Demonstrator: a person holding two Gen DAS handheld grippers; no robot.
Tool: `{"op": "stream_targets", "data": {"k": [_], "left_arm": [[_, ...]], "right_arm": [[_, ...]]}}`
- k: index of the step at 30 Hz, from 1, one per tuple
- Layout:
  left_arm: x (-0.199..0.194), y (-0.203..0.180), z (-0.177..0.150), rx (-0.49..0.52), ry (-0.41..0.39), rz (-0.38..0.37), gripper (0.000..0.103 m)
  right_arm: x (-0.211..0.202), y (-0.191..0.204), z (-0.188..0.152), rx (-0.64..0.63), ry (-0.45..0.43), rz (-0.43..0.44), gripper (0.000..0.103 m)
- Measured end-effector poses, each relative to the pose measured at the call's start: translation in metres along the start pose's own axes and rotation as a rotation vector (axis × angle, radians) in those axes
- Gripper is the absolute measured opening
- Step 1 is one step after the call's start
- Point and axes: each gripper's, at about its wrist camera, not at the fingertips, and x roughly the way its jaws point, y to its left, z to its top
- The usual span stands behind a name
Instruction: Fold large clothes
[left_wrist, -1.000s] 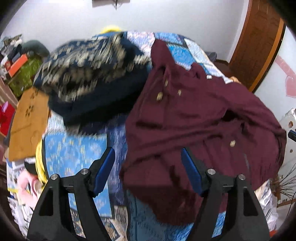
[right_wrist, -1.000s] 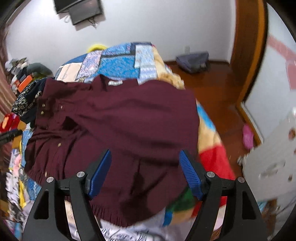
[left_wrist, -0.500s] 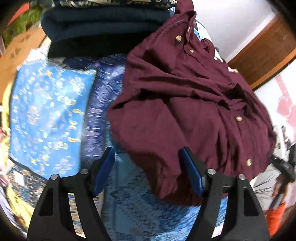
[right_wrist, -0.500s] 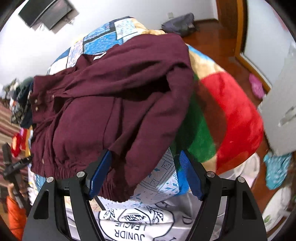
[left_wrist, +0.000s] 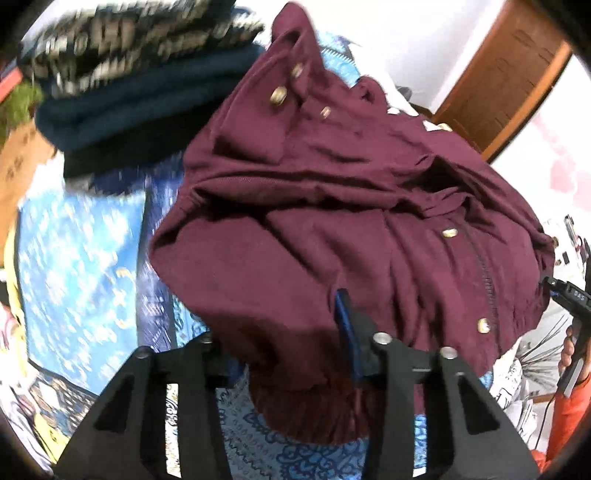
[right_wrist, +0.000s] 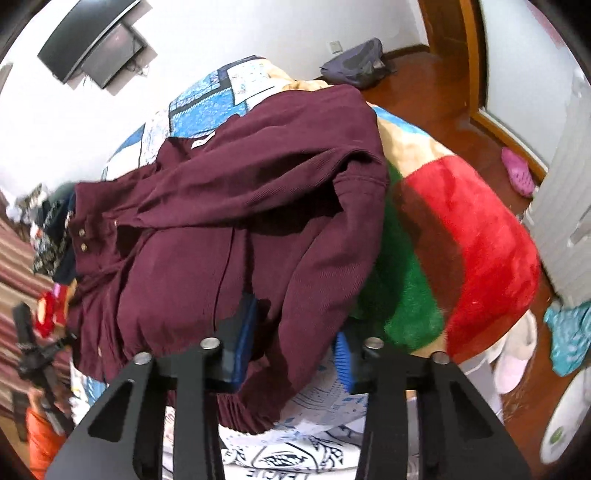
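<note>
A large maroon button-up jacket (left_wrist: 332, 206) lies crumpled on the bed. My left gripper (left_wrist: 284, 339) has its jaws around the ribbed hem at the jacket's near left corner, with cloth draped between them. The jacket also shows in the right wrist view (right_wrist: 240, 206). My right gripper (right_wrist: 295, 339) has narrowed its jaws around the hem at the jacket's near right corner, with cloth hanging between the blue pads (right_wrist: 343, 354). Whether either pair of jaws pinches the cloth is hidden by the folds.
A stack of folded dark clothes (left_wrist: 122, 99) sits at the far left of the bed. The blue patterned bedspread (left_wrist: 74, 251) lies under the jacket. A red and green blanket (right_wrist: 461, 251) drapes the bed's right side. A wooden door (left_wrist: 495, 77) stands behind.
Both grippers have moved in onto the jacket's near hem. Their jaws have narrowed from wide open, with cloth now between them.
</note>
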Motion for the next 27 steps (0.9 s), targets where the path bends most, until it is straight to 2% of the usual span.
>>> {"op": "stream_targets", "data": {"k": [4,9,13,15,17,22,25,27], "left_arm": [[-0.023,-0.008,0.011,0.019,-0.058,-0.043,0.023],[-0.04,-0.011,0.024,-0.007,-0.103,-0.119,0.021],[-0.04,-0.017,0.035,-0.016,-0.115,-0.148,0.02],[-0.042,-0.016,0.039,-0.022,-0.117,-0.167,0.019],[-0.047,-0.019,0.045,-0.02,-0.132,-0.181,0.018],[-0.066,-0.025,0.072,-0.028,-0.195,-0.252,0.013],[-0.08,-0.035,0.105,-0.015,-0.247,-0.285,0.012],[-0.082,-0.04,0.127,-0.025,-0.265,-0.307,0.012]], "right_arm": [[-0.006,-0.002,0.0,-0.009,0.002,-0.027,0.032],[-0.015,-0.012,-0.004,0.053,0.019,0.02,0.032],[-0.003,-0.016,-0.009,0.077,0.074,0.097,0.032],[0.004,-0.013,-0.01,0.064,0.085,0.101,0.03],[0.005,-0.004,-0.008,0.039,0.066,0.105,0.011],[-0.018,0.021,0.017,-0.047,-0.009,0.153,0.007],[-0.036,0.032,0.042,-0.088,-0.058,0.192,0.007],[-0.052,0.039,0.07,-0.117,-0.119,0.205,0.007]]}}
